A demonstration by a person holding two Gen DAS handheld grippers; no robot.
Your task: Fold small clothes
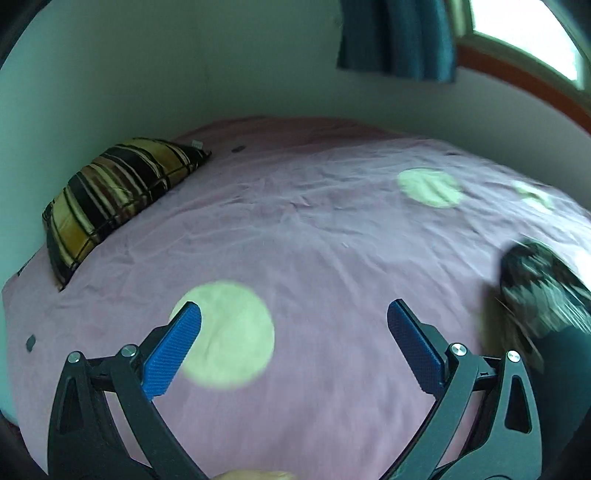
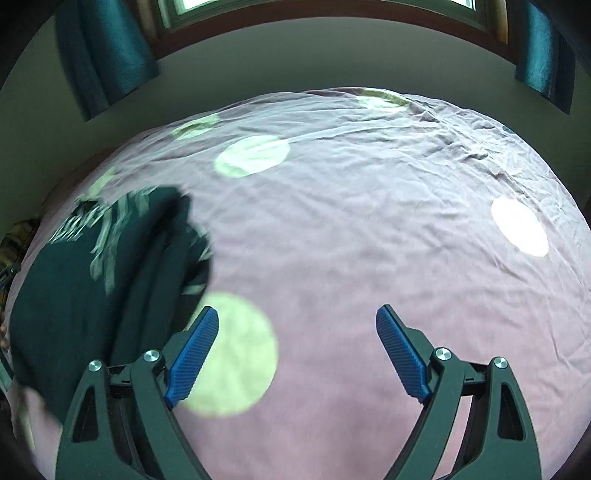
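A dark green garment with pale print (image 2: 99,273) lies bunched on the pink bedspread (image 2: 369,229), to the left of my right gripper (image 2: 297,317). The right gripper is open and empty above the bed, its left finger close to the garment's edge. In the left wrist view the same garment (image 1: 543,291) shows blurred at the right edge. My left gripper (image 1: 293,314) is open and empty above the bedspread (image 1: 314,229), to the left of the garment.
A striped brown and yellow pillow (image 1: 114,195) lies at the bed's far left against the wall. Teal curtains (image 2: 107,55) and a window (image 2: 332,7) are behind the bed. The bedspread has pale green circles (image 2: 236,354).
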